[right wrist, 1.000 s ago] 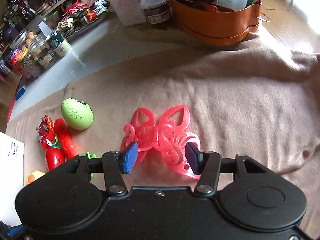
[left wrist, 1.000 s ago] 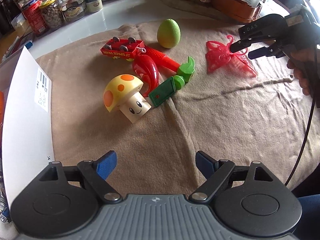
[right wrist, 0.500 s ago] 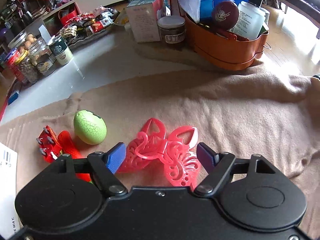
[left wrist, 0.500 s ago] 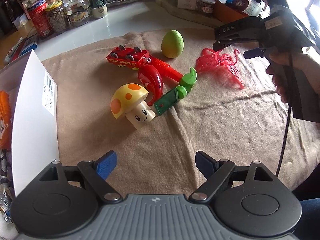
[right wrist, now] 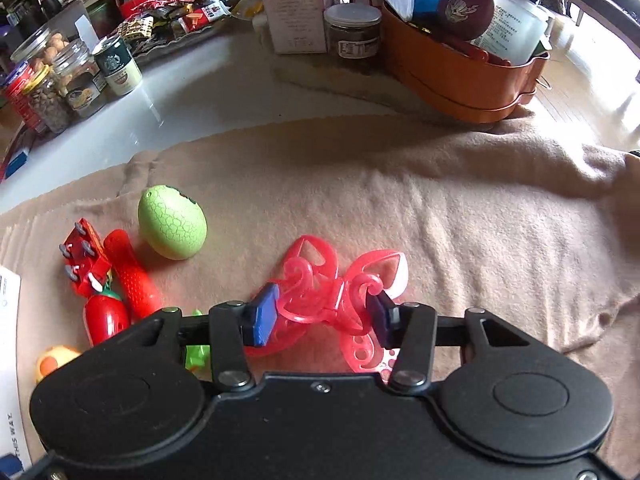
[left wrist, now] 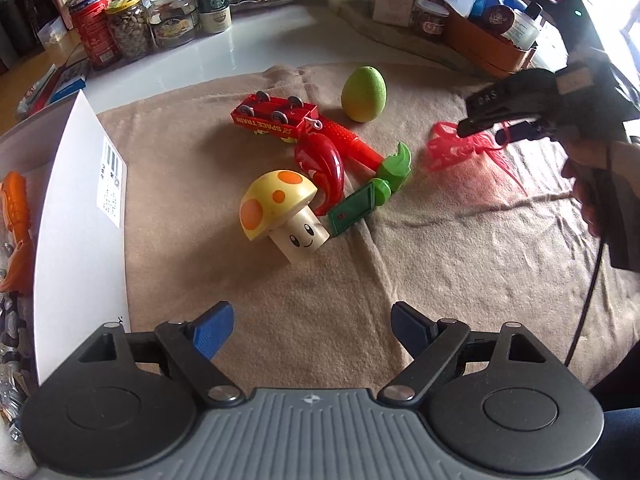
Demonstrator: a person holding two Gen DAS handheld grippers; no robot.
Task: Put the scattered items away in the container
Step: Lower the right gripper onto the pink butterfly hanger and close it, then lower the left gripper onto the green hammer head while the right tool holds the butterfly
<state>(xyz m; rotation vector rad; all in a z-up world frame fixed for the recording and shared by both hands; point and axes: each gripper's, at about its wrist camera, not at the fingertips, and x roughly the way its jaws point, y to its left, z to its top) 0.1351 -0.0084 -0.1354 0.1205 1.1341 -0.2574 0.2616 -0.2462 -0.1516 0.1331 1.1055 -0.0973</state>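
My right claw (right wrist: 322, 314) has just been closing around the red butterfly (right wrist: 340, 280) right of the green egg (right wrist: 172, 228), now clenching it for the container; my left claw (left wrist: 308, 330) hangs released.

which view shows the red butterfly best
The right wrist view: the red butterfly sits close and sharp between the right gripper, whose jaws have just been closing. In the left wrist view it is far off, blurred, partly hidden by that gripper.
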